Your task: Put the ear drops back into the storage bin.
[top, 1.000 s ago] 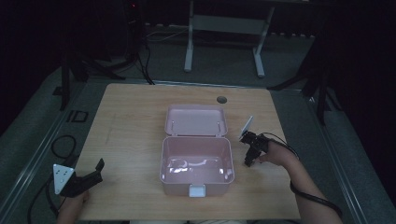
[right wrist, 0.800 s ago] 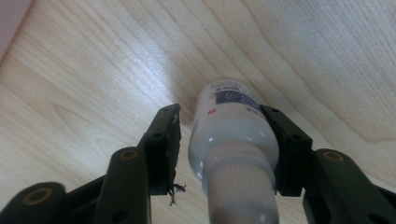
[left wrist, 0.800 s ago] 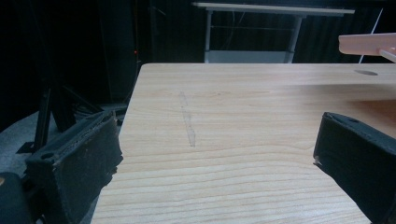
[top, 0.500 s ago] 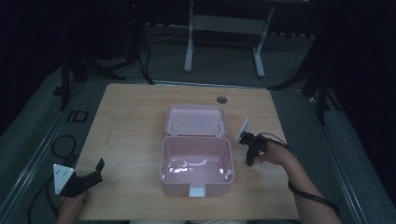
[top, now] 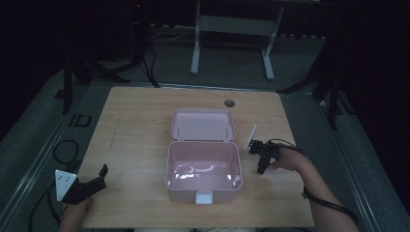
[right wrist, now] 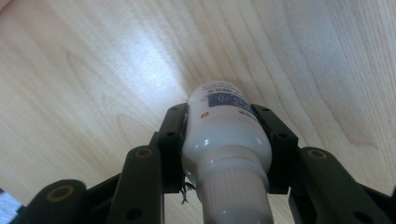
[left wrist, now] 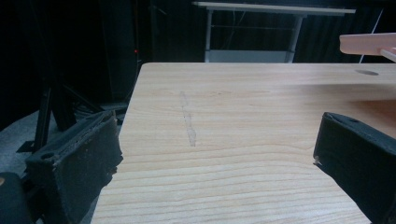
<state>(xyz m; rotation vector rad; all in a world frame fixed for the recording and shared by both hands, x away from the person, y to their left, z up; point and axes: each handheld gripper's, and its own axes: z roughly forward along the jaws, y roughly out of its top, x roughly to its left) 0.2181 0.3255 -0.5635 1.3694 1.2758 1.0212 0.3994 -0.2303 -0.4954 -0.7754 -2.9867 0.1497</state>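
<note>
Item: white bottle (right wrist: 224, 135), clamped in my right gripper (right wrist: 226, 140) at the pink box's (top: 203, 164) three o'clock; probably lifted clear. Left gripper (left wrist: 219, 154): jaws apart, idle. Next: carry bottle over box, lower inside.

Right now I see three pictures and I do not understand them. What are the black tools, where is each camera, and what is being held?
A person sits at a wooden table with a hand-held two-jaw gripper in each hand. One camera looks down from above; one rides on each gripper. An open pink box lies in the middle, its lid folded back. The left gripper is open and empty near the table's edge. The right gripper, right of the box, is clamped on a small white bottle just above the table.
</note>
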